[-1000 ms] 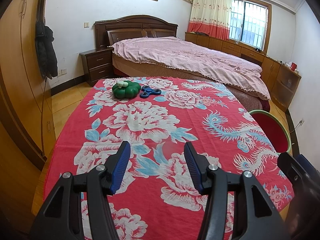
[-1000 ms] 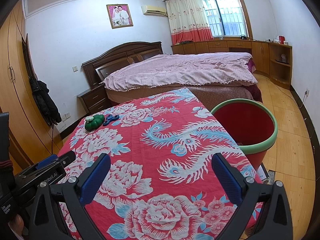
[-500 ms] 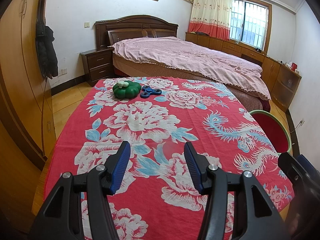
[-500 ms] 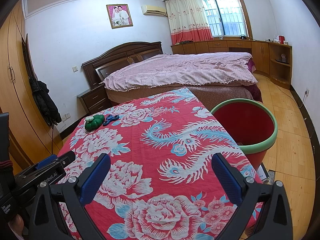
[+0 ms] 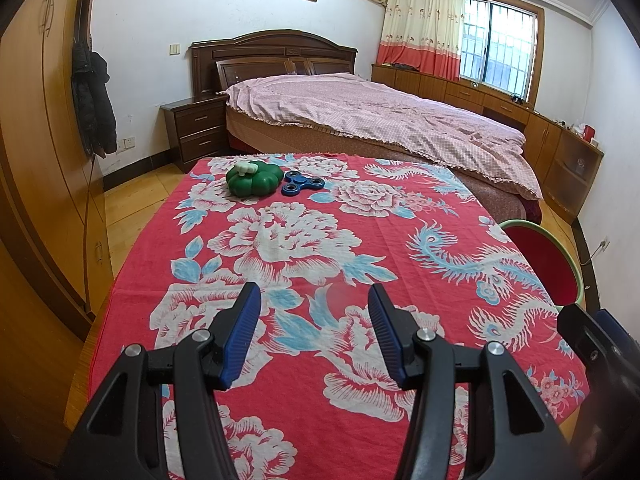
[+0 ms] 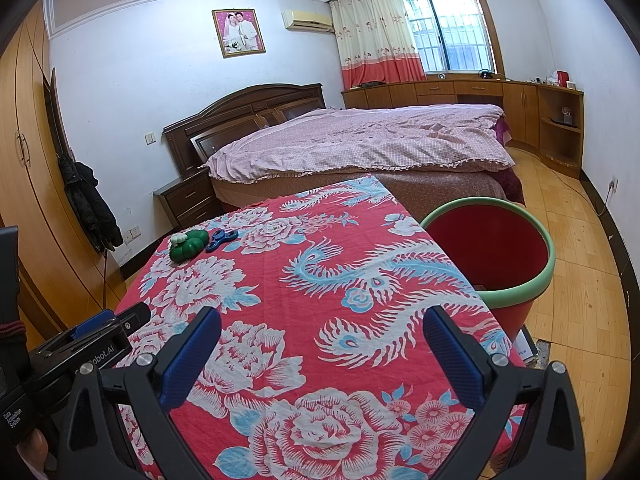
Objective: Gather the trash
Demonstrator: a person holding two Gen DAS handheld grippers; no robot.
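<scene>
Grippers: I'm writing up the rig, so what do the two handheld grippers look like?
Both are alike: the left gripper and right gripper have black plastic scissor-style arms with silver pivot bolts, and each finger carries a blue ribbed pad. The left unit's black body, seen from the right wrist view, bears partly hidden white lettering.

Green pumpkin-shaped toy (image 5: 252, 179) (white stem up), blue fidget spinner (image 5: 303, 184) flat just beside it, far table end

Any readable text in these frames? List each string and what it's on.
"Data Acquisition System": white print on the black casing at the lower left edge of the right wrist view.
"...obot.AI": partly cut-off white print on the left tool's body, seen in the right wrist view.
Framed wall photo: no legible text.
Red box on the cabinet: too small to read.
</scene>
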